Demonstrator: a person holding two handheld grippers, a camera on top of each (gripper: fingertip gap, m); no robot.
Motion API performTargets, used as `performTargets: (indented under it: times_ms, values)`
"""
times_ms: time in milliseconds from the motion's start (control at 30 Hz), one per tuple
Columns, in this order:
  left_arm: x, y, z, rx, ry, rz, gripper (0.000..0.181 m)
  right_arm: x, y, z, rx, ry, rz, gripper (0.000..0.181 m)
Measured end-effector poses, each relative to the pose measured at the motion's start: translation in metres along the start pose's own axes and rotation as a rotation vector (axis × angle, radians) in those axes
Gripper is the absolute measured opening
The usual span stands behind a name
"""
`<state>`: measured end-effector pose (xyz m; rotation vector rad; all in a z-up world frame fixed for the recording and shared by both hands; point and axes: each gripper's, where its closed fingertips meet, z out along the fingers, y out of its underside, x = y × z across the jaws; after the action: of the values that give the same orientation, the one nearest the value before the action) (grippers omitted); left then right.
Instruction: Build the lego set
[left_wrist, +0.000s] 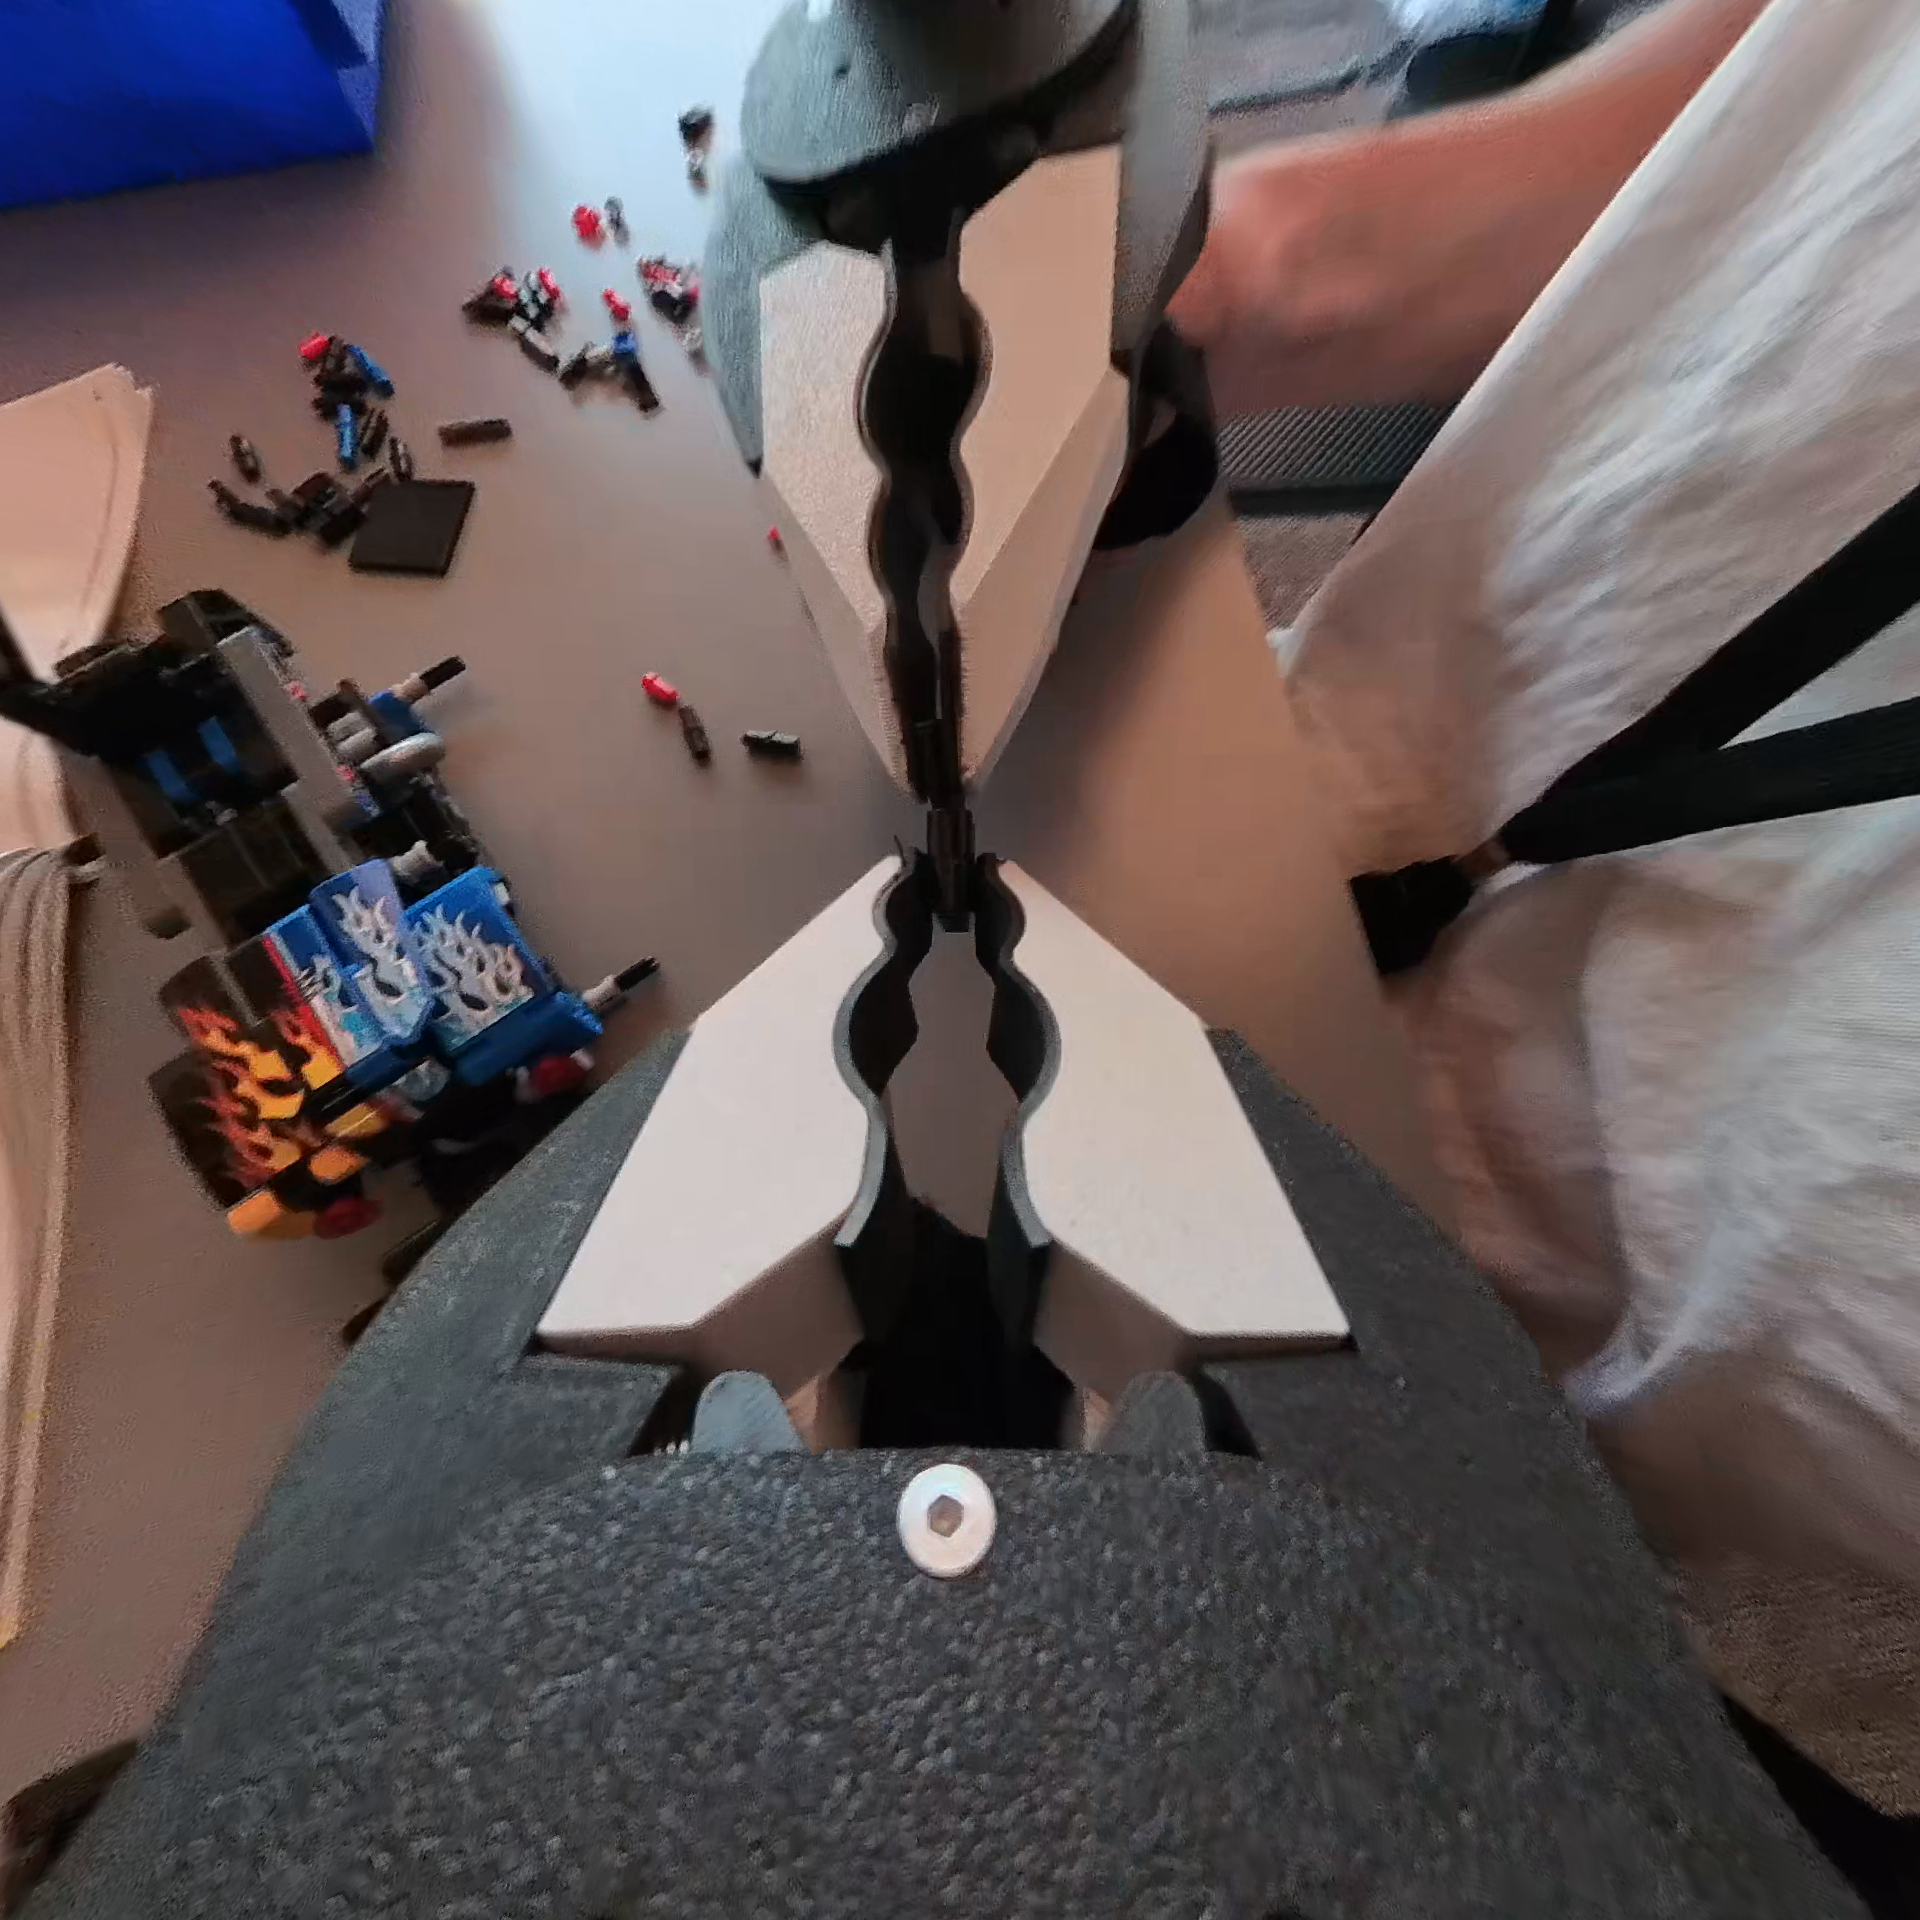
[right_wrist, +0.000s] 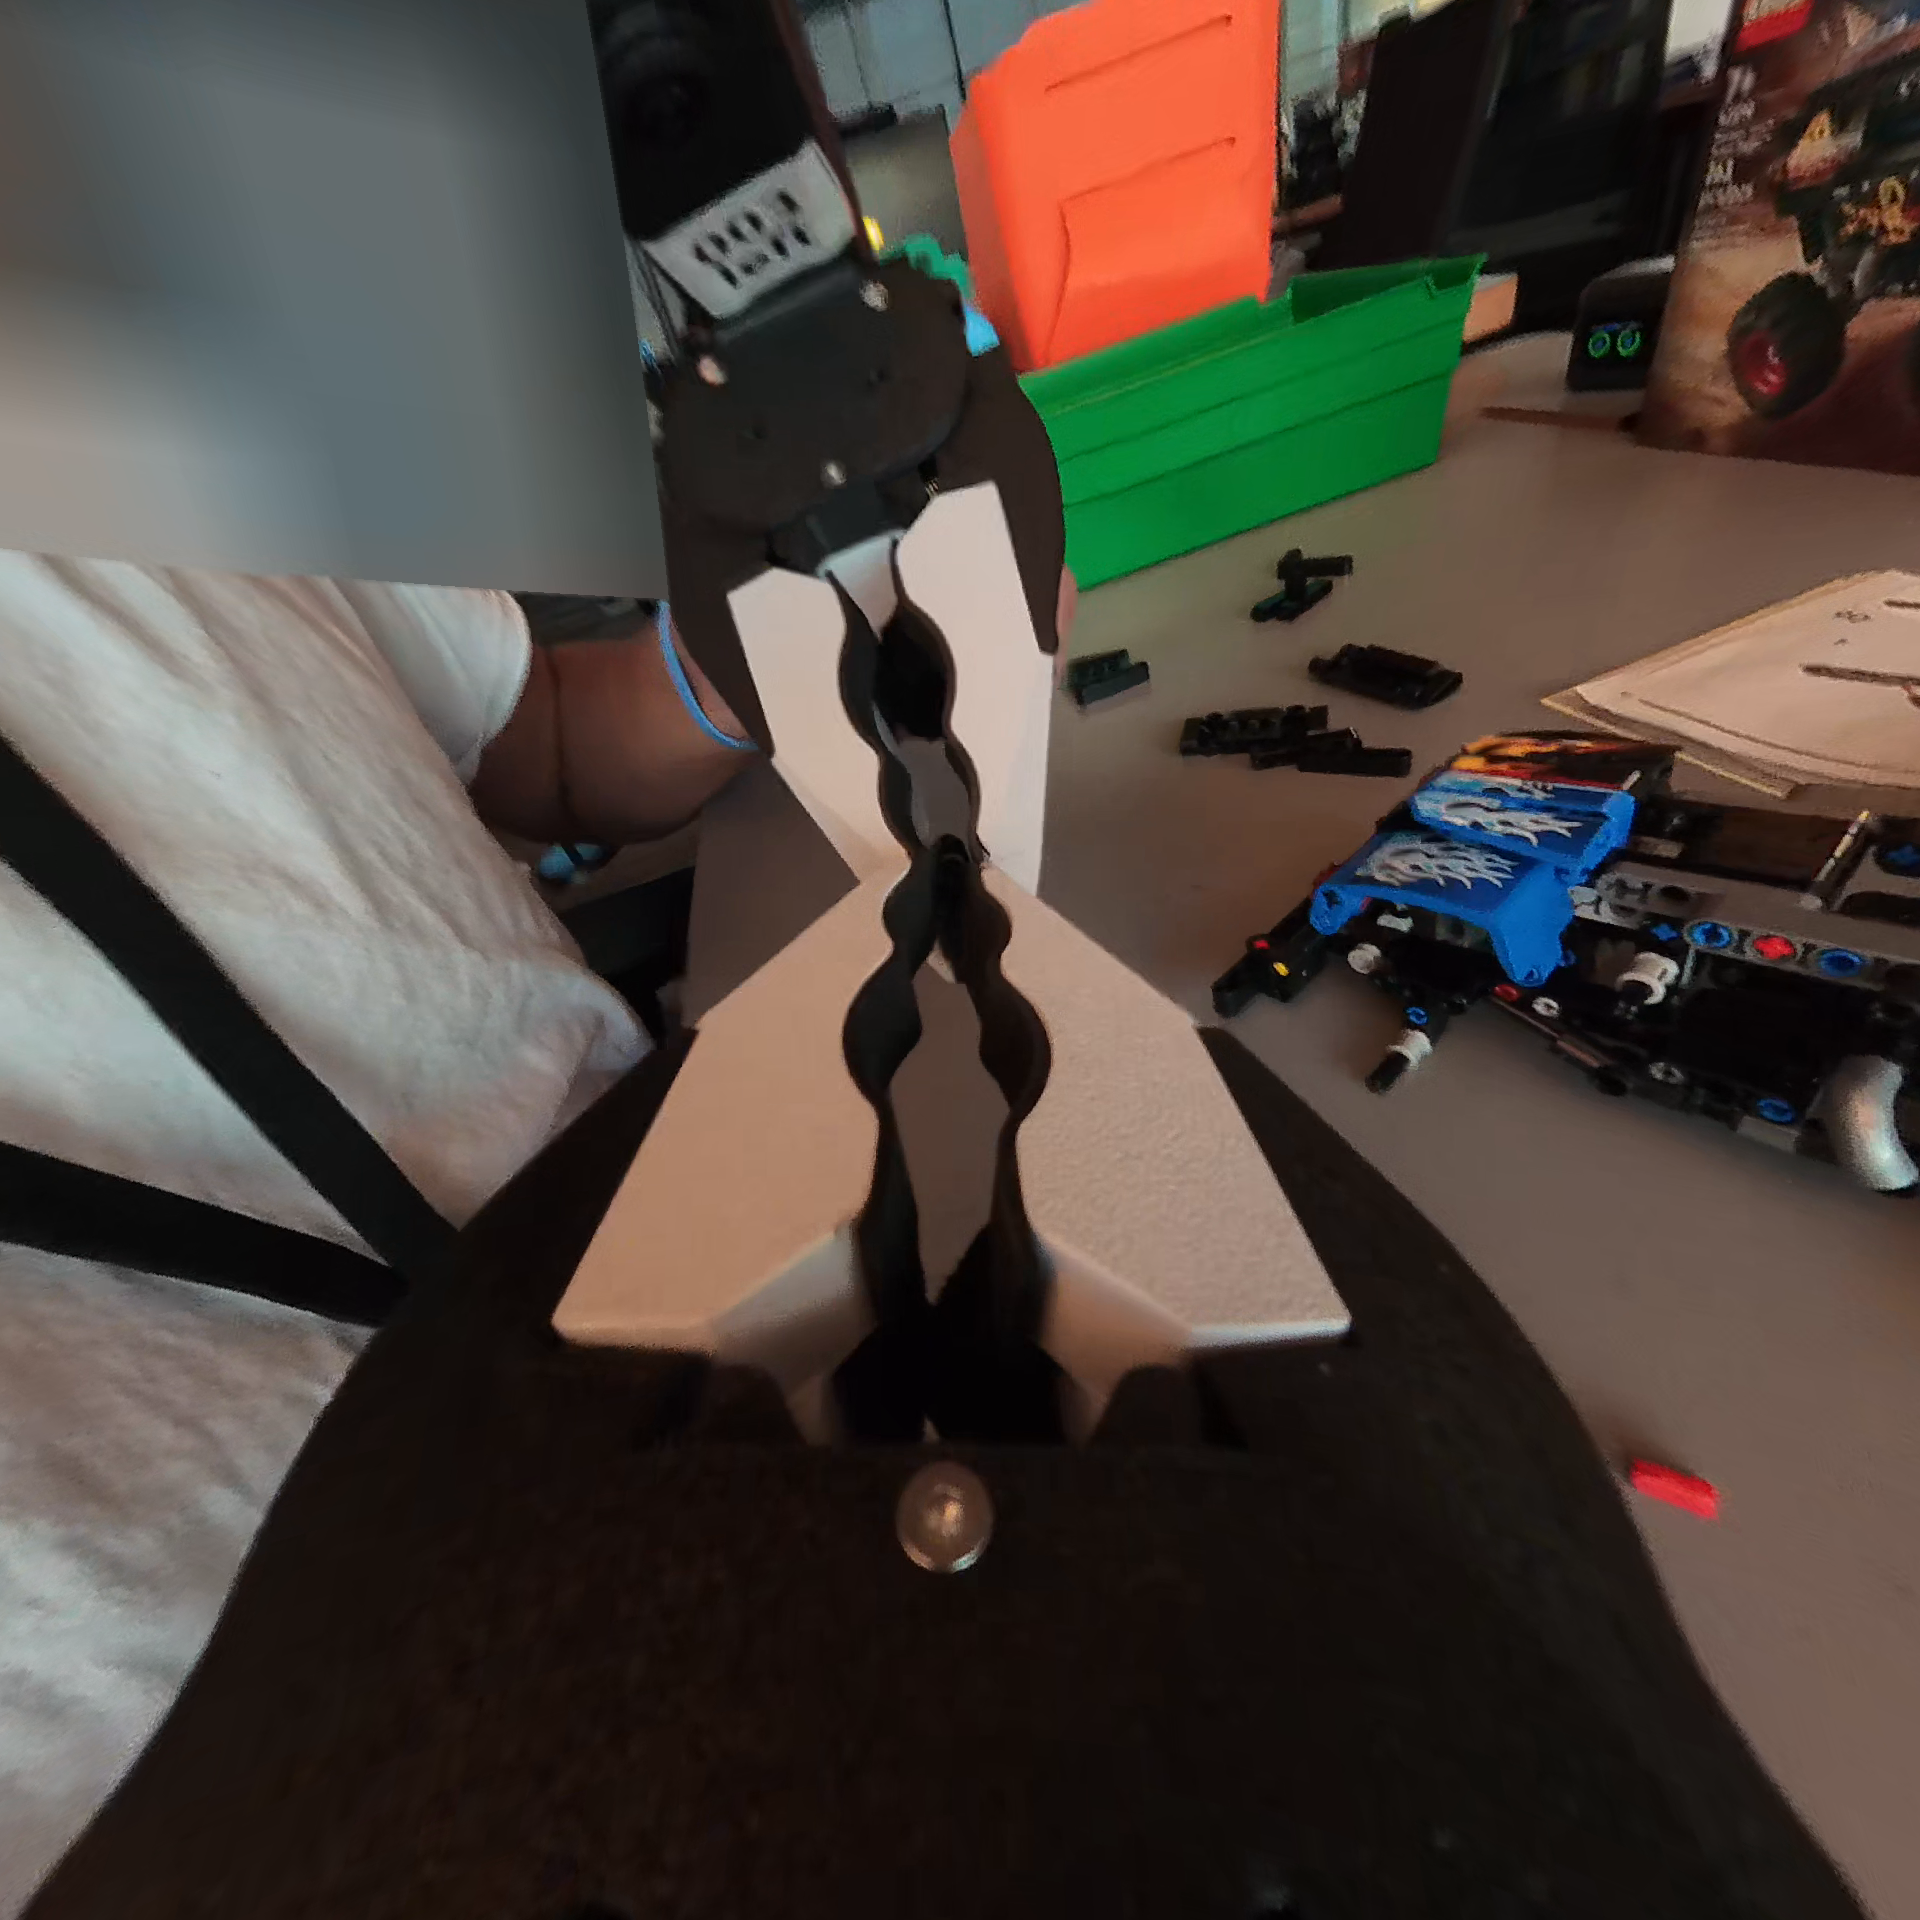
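My left gripper (left_wrist: 951, 896) and my right gripper (right_wrist: 938, 883) meet tip to tip in the air over the table. Between the tips is a small black lego piece (left_wrist: 951, 854), which also shows in the right wrist view (right_wrist: 951, 854). Both grippers are shut on it, each from its own end. In the left wrist view the right gripper (left_wrist: 938, 781) comes in from the top. In the right wrist view the left gripper (right_wrist: 951, 831) does the same. The partly built truck (left_wrist: 343, 935) with blue and orange flame panels lies on the table, and shows again in the right wrist view (right_wrist: 1621, 914).
Several loose black, red and blue pieces (left_wrist: 520, 343) and a black square plate (left_wrist: 410, 525) lie on the table. A green bin (right_wrist: 1247, 426), an orange container (right_wrist: 1122, 177), the set's box (right_wrist: 1808, 229) and paper sheets (right_wrist: 1766, 696) stand behind. A person in a white shirt (right_wrist: 208, 831) is close. Less than 4 cm separates the two grippers' tips.
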<state>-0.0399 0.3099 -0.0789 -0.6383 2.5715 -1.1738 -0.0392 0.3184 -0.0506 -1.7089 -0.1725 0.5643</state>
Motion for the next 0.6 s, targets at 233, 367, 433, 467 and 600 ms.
performTargets:
  times_ms: [233, 367, 433, 467, 600]
  values:
    - [0.013, -0.016, -0.003, 0.14, 0.14, -0.105, 0.007, -0.014, -0.013, -0.003, 0.121, -0.112, 0.042, 0.004]
    - [0.014, -0.019, -0.005, 0.169, 0.174, -0.13, 0.007, -0.015, -0.013, -0.005, 0.125, -0.085, -0.004, 0.004]
    - [0.017, -0.031, -0.012, 0.242, 0.217, -0.155, 0.007, -0.019, -0.023, -0.008, 0.181, -0.108, 0.021, 0.004]
    - [0.016, -0.034, -0.015, 0.264, 0.226, -0.172, 0.007, -0.02, -0.03, -0.009, 0.212, -0.121, 0.063, 0.004]
    - [0.005, -0.039, -0.02, 0.348, 0.23, -0.249, 0.007, -0.01, -0.039, -0.007, 0.253, -0.043, 0.108, 0.004]
